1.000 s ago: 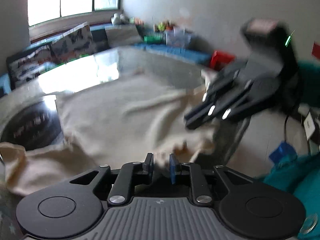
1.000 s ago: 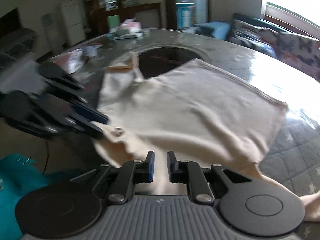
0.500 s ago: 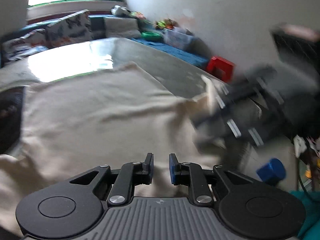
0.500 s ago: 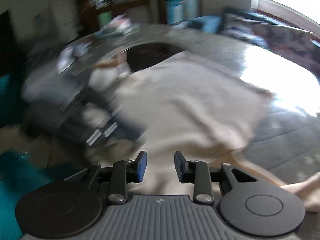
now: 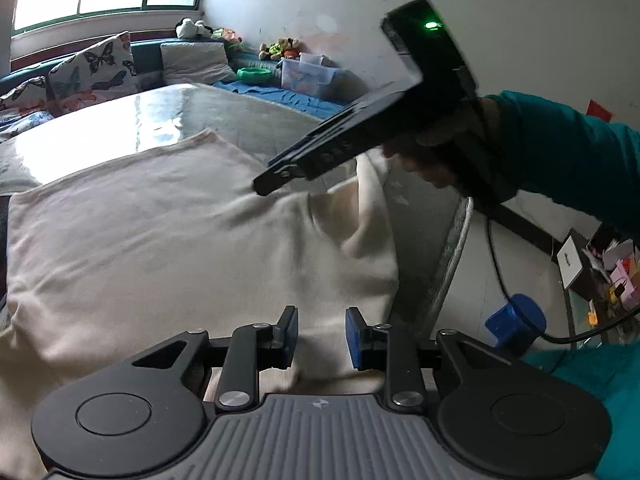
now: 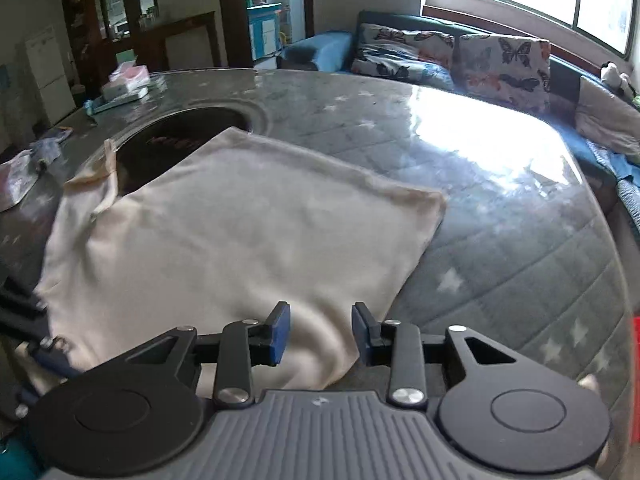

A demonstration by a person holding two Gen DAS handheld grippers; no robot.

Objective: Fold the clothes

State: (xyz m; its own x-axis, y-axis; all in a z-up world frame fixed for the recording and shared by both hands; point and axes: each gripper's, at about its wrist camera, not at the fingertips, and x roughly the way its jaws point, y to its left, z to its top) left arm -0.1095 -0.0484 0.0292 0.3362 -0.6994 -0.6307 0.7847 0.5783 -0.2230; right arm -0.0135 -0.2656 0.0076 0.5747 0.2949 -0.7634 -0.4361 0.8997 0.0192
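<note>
Cream garment point(image 6: 240, 232) lies folded on table point(image 6: 500, 216), both grippers' fingers parted.

Looked like a lived-in home sitting room. Held a dark blue window bench point(image 6: 400, 28) lined with butterfly-print cushions point(image 6: 504, 60), soft toys point(image 5: 280, 49) heaped by a clear plastic storage box point(image 5: 306, 74) along a scuffed white wall (paint marked). Also showed dark wooden glass-fronted cabinets point(image 6: 108, 4), a white fridge point(image 6: 50, 68) and a big round grey quilted table point(image 6: 500, 216).
</note>
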